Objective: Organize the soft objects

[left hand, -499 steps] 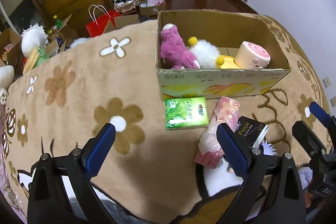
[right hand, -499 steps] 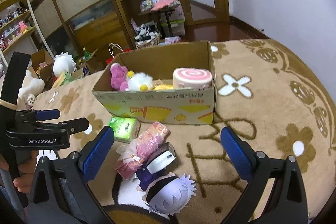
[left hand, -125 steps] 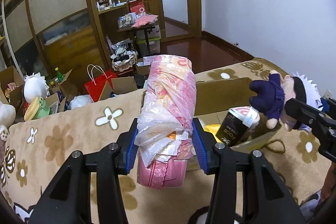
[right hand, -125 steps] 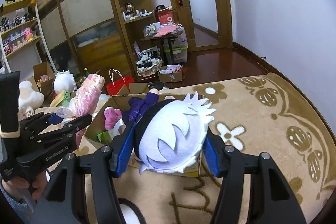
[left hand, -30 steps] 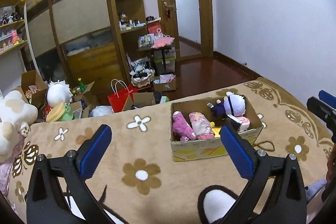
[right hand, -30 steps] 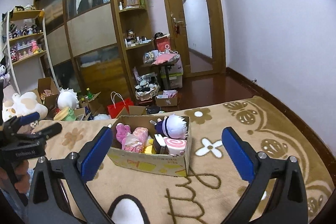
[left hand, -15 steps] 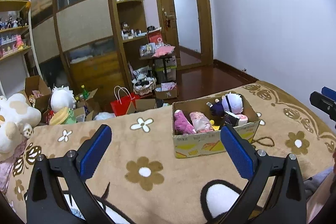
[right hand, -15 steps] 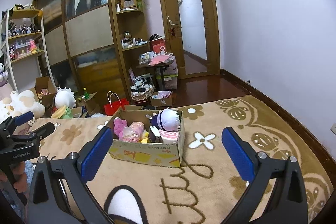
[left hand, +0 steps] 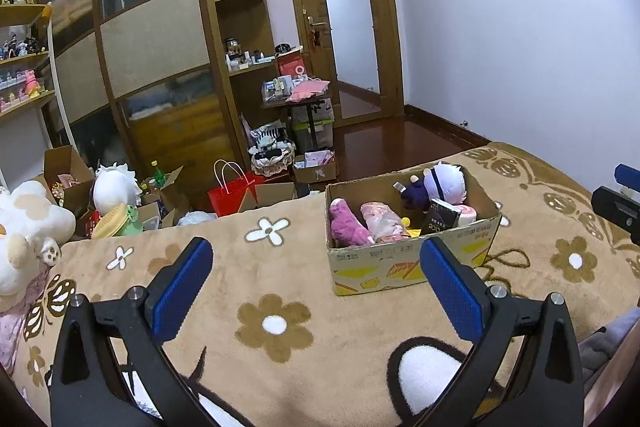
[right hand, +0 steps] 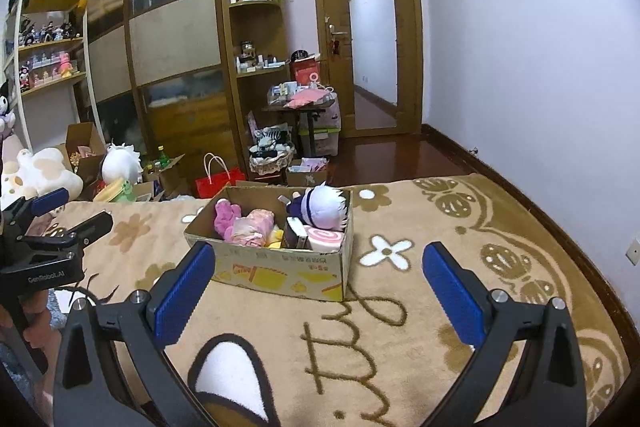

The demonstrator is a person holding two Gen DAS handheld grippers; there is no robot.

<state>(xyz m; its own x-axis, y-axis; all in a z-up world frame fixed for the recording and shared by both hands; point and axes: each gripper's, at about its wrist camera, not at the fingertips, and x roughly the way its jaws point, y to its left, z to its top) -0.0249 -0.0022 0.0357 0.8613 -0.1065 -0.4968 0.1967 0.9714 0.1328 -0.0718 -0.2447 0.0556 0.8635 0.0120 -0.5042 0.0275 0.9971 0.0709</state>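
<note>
A cardboard box (left hand: 404,267) (right hand: 280,273) stands on the brown flowered blanket (left hand: 276,323). Inside lie a pink plush (left hand: 348,225), a pink wrapped bundle (left hand: 382,221), a white-haired doll in purple (left hand: 440,183) (right hand: 322,205), a black packet (left hand: 442,219) and a pink swirl roll plush (right hand: 324,239). My left gripper (left hand: 316,283) is open and empty, held back from the box. My right gripper (right hand: 320,279) is open and empty, also well short of the box. The left gripper also shows in the right wrist view (right hand: 70,213).
Beyond the blanket's far edge lie a red bag (left hand: 234,193), open cartons and plush toys (left hand: 114,189). A large white plush (left hand: 24,227) sits at the left. Shelves, a cluttered small table (left hand: 298,97) and a door stand behind.
Both grippers have drawn a little further back and up from the box. The box and its contents have not moved.
</note>
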